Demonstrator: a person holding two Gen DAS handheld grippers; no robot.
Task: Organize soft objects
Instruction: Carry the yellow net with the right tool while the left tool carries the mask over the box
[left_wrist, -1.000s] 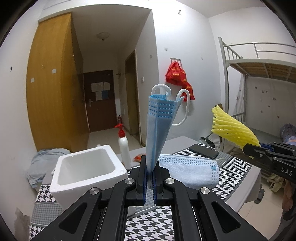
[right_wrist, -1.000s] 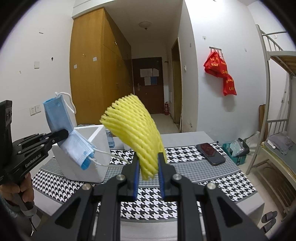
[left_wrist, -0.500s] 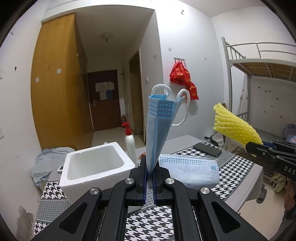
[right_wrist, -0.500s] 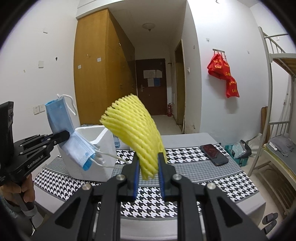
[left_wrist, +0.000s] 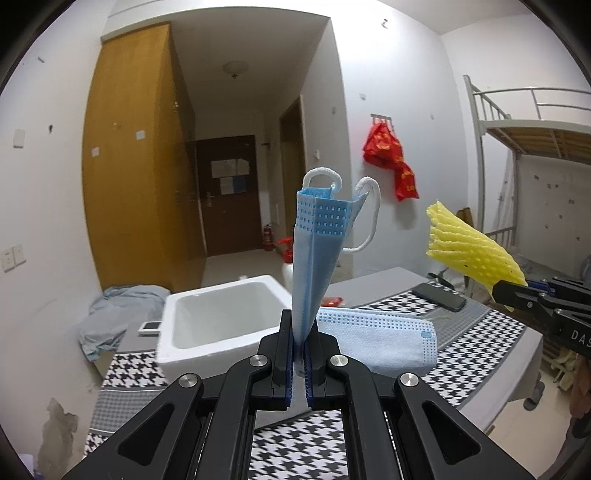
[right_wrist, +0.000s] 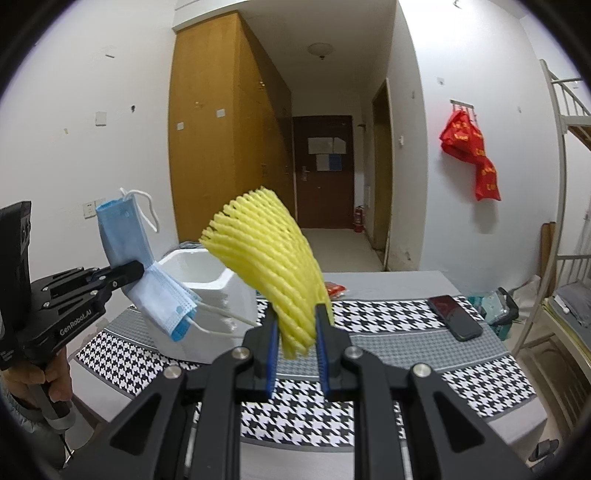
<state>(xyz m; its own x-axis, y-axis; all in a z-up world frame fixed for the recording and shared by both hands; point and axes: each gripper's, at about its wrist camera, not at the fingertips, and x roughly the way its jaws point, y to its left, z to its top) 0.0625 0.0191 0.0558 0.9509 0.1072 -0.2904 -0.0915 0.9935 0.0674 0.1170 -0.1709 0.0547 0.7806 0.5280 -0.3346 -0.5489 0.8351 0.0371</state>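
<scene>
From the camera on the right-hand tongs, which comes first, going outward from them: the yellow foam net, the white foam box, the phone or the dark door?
1. Yellow foam net, pinched in the right tongs.
2. White foam box, on the table, left.
3. Phone, on the table, right; too close to the box to rank.
4. Dark door, down the hallway.

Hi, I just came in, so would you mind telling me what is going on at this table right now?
A person is sorting soft items with two handheld grippers. The left gripper is shut on a blue face mask, folded so one end stands up and the other hangs down. The right gripper is shut on a yellow foam fruit net. Both are held in the air above the houndstooth-covered table, near the open white foam box; from this view the box looks empty. A phone lies farther right.
</scene>
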